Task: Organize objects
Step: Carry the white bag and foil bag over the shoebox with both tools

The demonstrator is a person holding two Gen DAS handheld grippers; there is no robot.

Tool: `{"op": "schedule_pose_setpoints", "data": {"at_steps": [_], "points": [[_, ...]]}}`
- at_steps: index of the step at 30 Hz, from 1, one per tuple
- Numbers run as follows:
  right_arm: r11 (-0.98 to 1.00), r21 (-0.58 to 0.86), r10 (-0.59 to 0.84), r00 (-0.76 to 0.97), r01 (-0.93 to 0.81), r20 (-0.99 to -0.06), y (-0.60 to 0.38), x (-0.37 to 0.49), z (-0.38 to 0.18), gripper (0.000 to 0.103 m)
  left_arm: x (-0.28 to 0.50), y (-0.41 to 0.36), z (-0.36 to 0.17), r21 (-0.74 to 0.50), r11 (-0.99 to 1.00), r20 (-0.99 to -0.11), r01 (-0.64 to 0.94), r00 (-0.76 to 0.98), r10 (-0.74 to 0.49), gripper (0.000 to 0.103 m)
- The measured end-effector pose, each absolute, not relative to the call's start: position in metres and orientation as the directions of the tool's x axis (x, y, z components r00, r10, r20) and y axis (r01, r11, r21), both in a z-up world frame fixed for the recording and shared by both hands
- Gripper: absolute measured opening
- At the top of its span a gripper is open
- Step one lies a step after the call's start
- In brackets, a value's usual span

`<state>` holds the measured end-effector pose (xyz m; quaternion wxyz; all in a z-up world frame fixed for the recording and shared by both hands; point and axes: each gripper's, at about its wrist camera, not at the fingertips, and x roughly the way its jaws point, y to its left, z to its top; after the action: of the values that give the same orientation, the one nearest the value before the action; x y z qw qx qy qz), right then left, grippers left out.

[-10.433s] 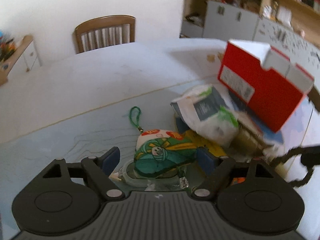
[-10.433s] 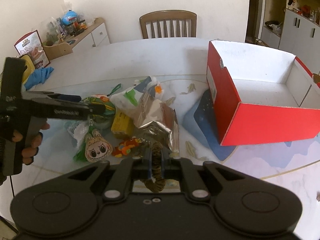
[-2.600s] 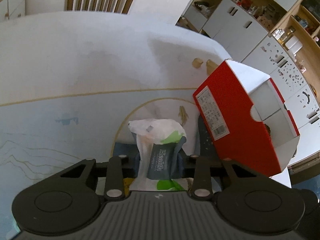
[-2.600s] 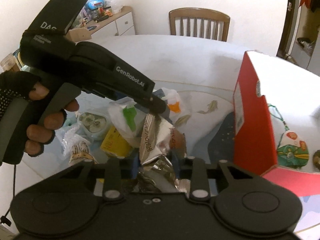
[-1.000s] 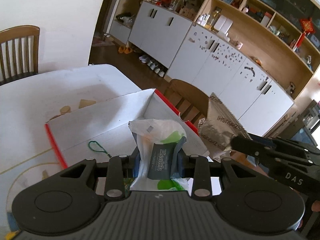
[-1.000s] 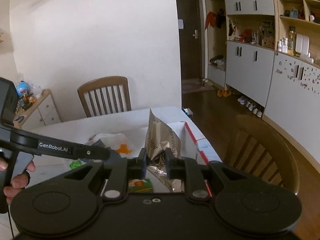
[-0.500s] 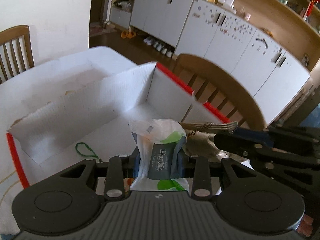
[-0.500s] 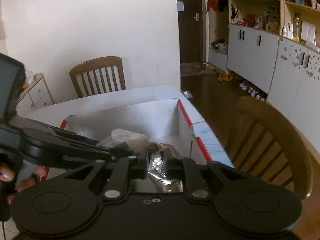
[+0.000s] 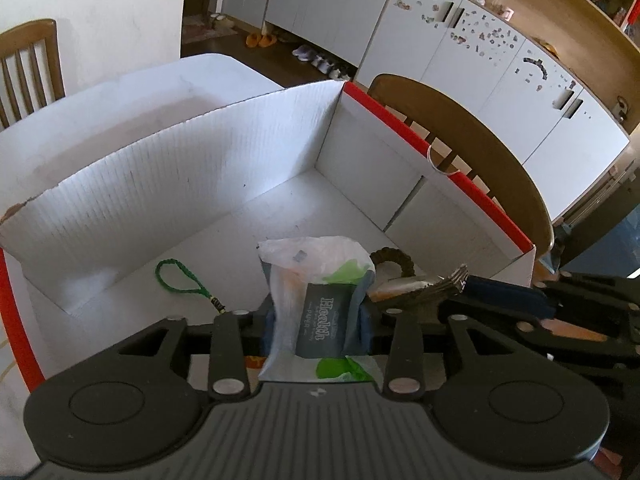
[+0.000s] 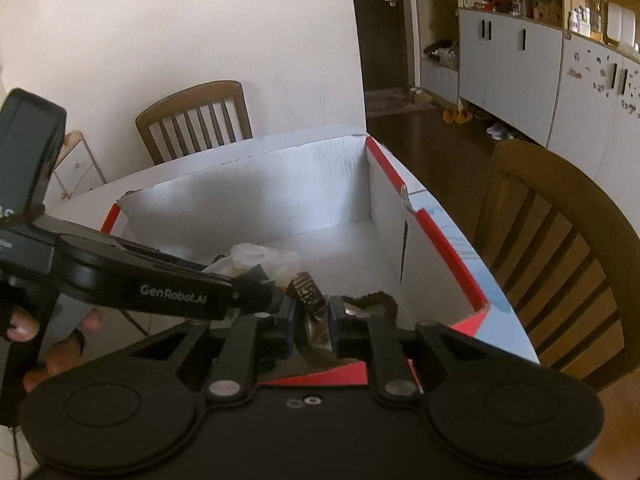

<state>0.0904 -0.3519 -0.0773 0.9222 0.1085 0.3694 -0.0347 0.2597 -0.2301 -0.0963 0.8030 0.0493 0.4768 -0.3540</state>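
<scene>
The red box with white inside point(image 9: 224, 172) fills the left wrist view and also shows in the right wrist view point(image 10: 304, 200). My left gripper point(image 9: 316, 320) is shut on a tissue pack point(image 9: 316, 304) in white, green and grey wrap, held low inside the box. My right gripper point(image 10: 312, 320) is shut on a crinkled silver-brown snack bag point(image 10: 310, 300), also inside the box; it shows in the left wrist view point(image 9: 424, 288) just right of the tissue pack. A green cord loop point(image 9: 180, 280) and a dark braided ring point(image 9: 394, 260) lie on the box floor.
The box stands at the table's edge. A wooden chair point(image 10: 560, 248) is close behind its right wall; another chair point(image 10: 196, 120) stands beyond the table point(image 9: 120, 92). White cupboards point(image 9: 460, 40) line the far wall.
Both grippers have come lower into the box with their loads. The snack bag now sits lower, next to the tissue pack, and the box floor looks nearer.
</scene>
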Motion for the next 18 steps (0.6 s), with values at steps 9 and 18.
{"op": "schedule_pose_setpoints", "data": {"at_steps": [9,18], "points": [[0.962,0.222,0.030,0.749,0.157,-0.662,-0.350,0.048,-0.055,0.031,0.259,-0.225,-0.099,-0.299,0.747,-0.796,0.594,0.275,-0.539,0.065],[0.966,0.192,-0.008,0.762,0.173,-0.647,-0.342,0.014,-0.035,0.050,0.257,-0.214,-0.090,-0.336,0.749,-0.768,0.570,0.295,-0.569,0.071]]}}
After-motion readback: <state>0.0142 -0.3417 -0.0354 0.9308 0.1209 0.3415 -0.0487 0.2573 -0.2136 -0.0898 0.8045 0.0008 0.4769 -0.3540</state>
